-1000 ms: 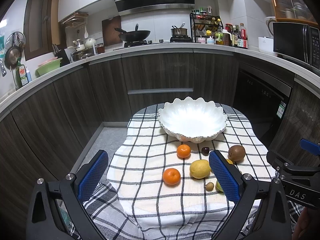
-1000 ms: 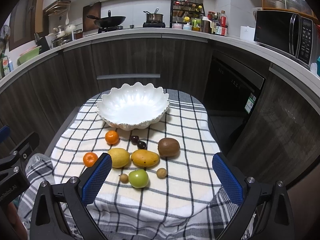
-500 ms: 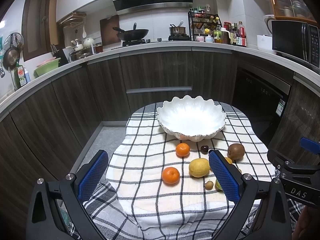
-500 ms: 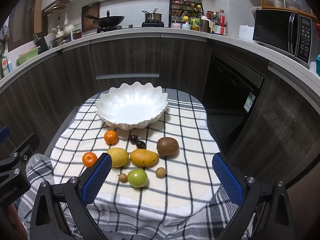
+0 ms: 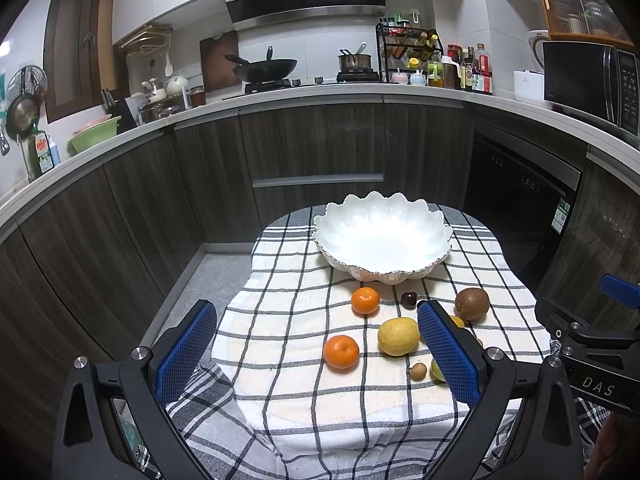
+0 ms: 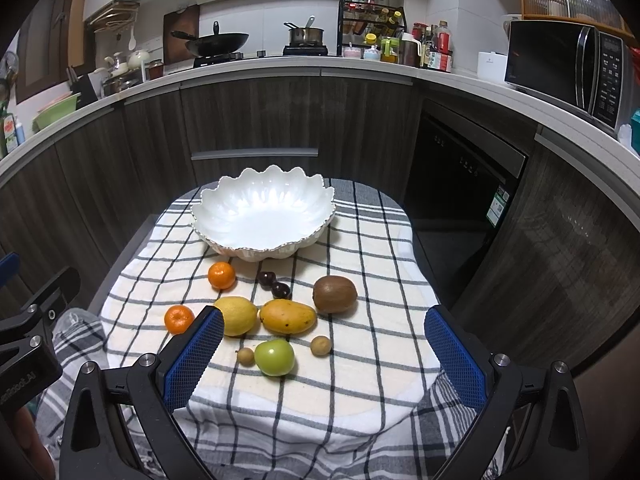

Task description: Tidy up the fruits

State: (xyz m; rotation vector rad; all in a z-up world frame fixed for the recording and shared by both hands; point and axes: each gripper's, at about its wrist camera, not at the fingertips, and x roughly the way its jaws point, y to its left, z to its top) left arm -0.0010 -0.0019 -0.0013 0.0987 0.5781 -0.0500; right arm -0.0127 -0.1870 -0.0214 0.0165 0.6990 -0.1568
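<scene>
An empty white scalloped bowl (image 6: 264, 216) stands at the far side of a checked cloth (image 6: 360, 380). In front of it lie two tangerines (image 6: 221, 275) (image 6: 179, 319), a lemon (image 6: 239, 315), a mango (image 6: 288, 316), a kiwi (image 6: 334, 293), two dark cherries (image 6: 273, 284), a green fruit (image 6: 275, 357) and two small brown fruits (image 6: 321, 345). The bowl (image 5: 382, 236), near tangerine (image 5: 341, 352) and lemon (image 5: 398, 336) show in the left wrist view. My left gripper (image 5: 320, 350) and right gripper (image 6: 326, 354) are open and empty, above the near edge.
The small table stands in a kitchen with dark curved cabinets (image 5: 320, 148) behind it and a dishwasher (image 6: 464, 176) at the right. The floor (image 5: 212, 280) drops off at the table's left. The cloth hangs over the near edge.
Both grippers have drifted slightly forward and upward; the fruits and bowl sit a little lower in each view. Nothing was taken hold of.
</scene>
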